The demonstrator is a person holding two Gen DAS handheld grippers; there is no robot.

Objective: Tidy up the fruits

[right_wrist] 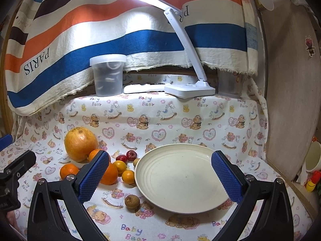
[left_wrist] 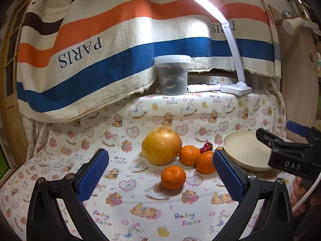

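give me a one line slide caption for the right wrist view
Open right gripper hovers over an empty cream plate, with grapefruit, oranges and small fruits clustered to its left on the bear-print cloth.

Bear-print tablecloth [right_wrist: 180,120] under 1 grapefruit [right_wrist: 80,144], 3 oranges [left_wrist: 173,177], cream plate [right_wrist: 180,178], lamp [right_wrist: 189,89].

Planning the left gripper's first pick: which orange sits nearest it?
The lone orange in front, apart from the two oranges touching beside the grapefruit.
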